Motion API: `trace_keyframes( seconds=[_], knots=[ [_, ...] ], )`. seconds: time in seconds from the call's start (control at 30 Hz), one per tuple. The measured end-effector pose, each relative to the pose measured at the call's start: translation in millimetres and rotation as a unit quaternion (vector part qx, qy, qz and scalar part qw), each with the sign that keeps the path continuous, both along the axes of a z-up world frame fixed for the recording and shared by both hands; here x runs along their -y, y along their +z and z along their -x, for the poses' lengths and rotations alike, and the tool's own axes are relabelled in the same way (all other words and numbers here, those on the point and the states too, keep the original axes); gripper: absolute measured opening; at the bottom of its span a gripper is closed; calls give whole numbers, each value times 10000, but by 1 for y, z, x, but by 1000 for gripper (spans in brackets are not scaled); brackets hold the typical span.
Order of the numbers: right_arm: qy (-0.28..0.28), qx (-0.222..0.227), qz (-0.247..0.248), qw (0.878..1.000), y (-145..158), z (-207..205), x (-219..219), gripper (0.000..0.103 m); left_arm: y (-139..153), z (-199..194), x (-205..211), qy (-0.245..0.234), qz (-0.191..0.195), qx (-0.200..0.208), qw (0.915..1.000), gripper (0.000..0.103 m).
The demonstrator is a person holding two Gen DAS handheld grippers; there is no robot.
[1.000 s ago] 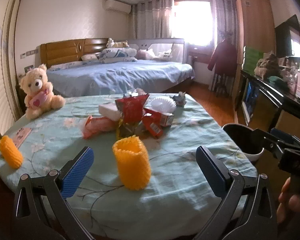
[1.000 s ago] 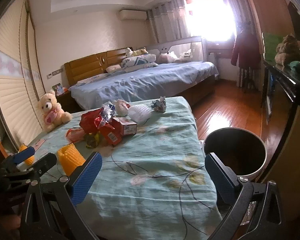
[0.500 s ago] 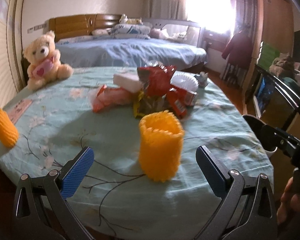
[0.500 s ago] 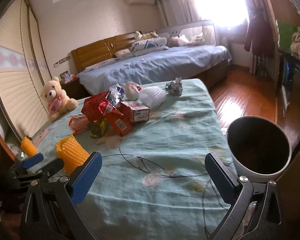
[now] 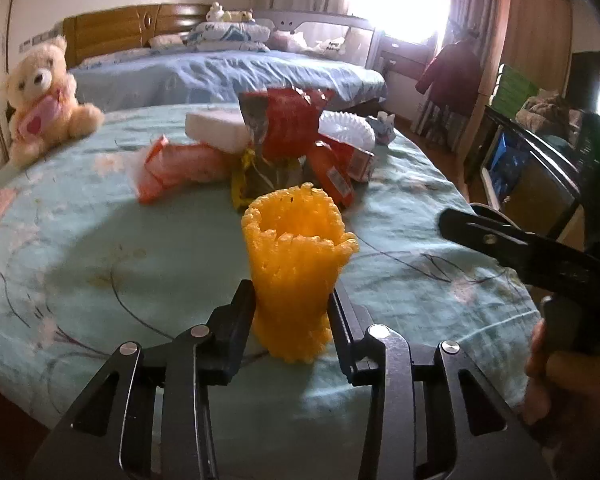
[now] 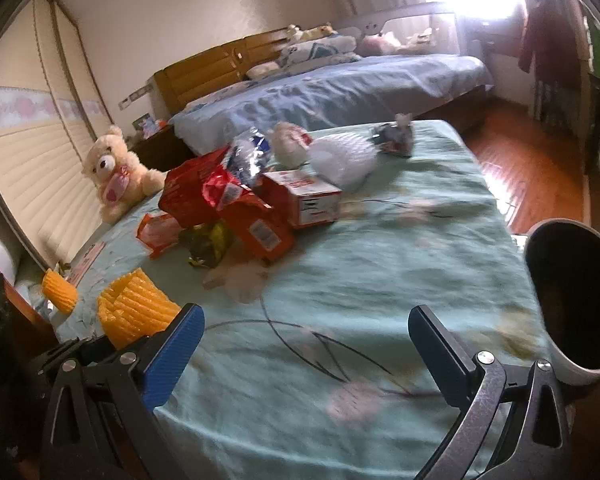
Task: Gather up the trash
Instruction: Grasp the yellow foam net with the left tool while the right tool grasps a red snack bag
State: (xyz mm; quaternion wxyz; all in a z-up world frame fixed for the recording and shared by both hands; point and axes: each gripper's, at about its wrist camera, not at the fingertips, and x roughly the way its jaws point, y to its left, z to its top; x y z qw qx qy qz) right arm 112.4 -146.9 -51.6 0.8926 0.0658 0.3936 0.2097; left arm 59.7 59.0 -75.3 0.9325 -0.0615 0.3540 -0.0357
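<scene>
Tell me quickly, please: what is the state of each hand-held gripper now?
Left hand-held gripper: jaws have just been closing, now shut on the orange foam net sleeve.
Right hand-held gripper: open, nothing between its jaws.

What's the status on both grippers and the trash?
Left gripper just closed on yellow foam net sleeve. Right gripper open, empty. White bin unobstructed.

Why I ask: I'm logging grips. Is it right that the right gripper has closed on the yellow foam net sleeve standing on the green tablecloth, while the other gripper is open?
Wrong gripper. The left wrist view shows the left gripper closed on the yellow foam net sleeve; its jaws have just been closing. The right gripper is the open one.
</scene>
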Motion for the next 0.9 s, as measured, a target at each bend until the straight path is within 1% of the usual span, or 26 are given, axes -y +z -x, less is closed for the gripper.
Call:
trace_keyframes(
  seconds=[0.07, 0.13, 0.2, 0.3, 0.37, 0.57, 0.63, 0.67, 0.73, 0.77, 0.8, 0.9],
  knots=[
    [120, -19, -2, 9999, -2, -6, -10, 97, 4, -1, -6, 77, -8, 76, 9999, 33],
    [197, -76, 34, 9998, -6, -15, -19, 89, 6, -4, -14, 161, 21, 89, 9998, 33],
    [261, -174, 29, 9995, -11, -25, -27, 76, 6, -7, -23, 270, 35, 87, 9996, 33],
    [308, -271, 82, 9991, -16, -41, -39, 67, 3, -15, -34, 372, 106, 23, 9992, 33],
    [368, -330, 109, 9987, -20, -52, -47, 64, 0, -18, -37, 402, 123, -16, 9991, 33],
    [521, -484, 346, 9969, -29, -77, -70, 63, -1, -28, -39, 370, 166, -47, 9992, 33],
    [552, -553, 404, 9961, -32, -84, -73, 50, -1, -29, -39, 353, 183, -55, 9992, 33],
    [550, -595, 416, 9958, -34, -86, -73, 40, -1, -30, -38, 345, 190, -60, 9992, 33],
    [536, -593, 330, 9963, -34, -87, -69, 32, 0, -31, -37, 324, 194, -67, 9993, 32],
    [525, -591, 312, 9964, -33, -84, -67, 22, 0, -30, -36, 313, 193, -62, 9993, 32],
    [502, -589, 298, 9966, -32, -82, -63, 16, 1, -29, -34, 297, 197, -53, 9994, 32],
    [456, -616, 183, 9969, -29, -72, -50, 14, 3, -30, -28, 203, 215, -43, 9996, 33]
  ],
)
